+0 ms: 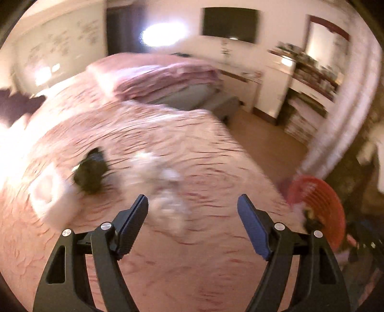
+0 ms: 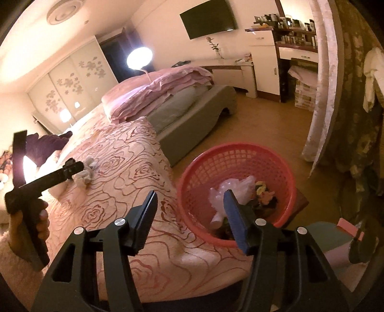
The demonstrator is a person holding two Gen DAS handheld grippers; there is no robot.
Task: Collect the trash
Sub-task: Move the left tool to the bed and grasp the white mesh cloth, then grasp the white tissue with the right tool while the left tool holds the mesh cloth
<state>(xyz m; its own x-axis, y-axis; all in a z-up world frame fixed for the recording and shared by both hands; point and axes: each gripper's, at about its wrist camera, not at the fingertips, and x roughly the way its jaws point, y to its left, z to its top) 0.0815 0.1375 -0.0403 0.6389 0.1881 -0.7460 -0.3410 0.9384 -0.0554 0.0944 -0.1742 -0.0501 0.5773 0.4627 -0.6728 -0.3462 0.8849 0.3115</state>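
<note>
My left gripper (image 1: 192,204) is open and empty above the pink rose-patterned bedspread (image 1: 168,252). The view is blurred. Crumpled white trash (image 1: 165,184) lies on the bed just ahead of its fingers, a dark object (image 1: 91,171) and a white object (image 1: 51,192) further left. My right gripper (image 2: 190,199) is open and empty over the bed edge beside the red basket (image 2: 285,168). The basket holds a clear plastic bag (image 2: 234,189) and mixed trash. The left gripper also shows in the right wrist view (image 2: 72,169), near crumpled white trash (image 2: 85,172).
The basket (image 1: 321,204) stands on the floor right of the bed. A second bed (image 2: 187,105) with folded pink quilts lies beyond. A curtain (image 2: 324,96) hangs at the right. A wall TV (image 2: 208,19), shelves and a wardrobe stand at the back.
</note>
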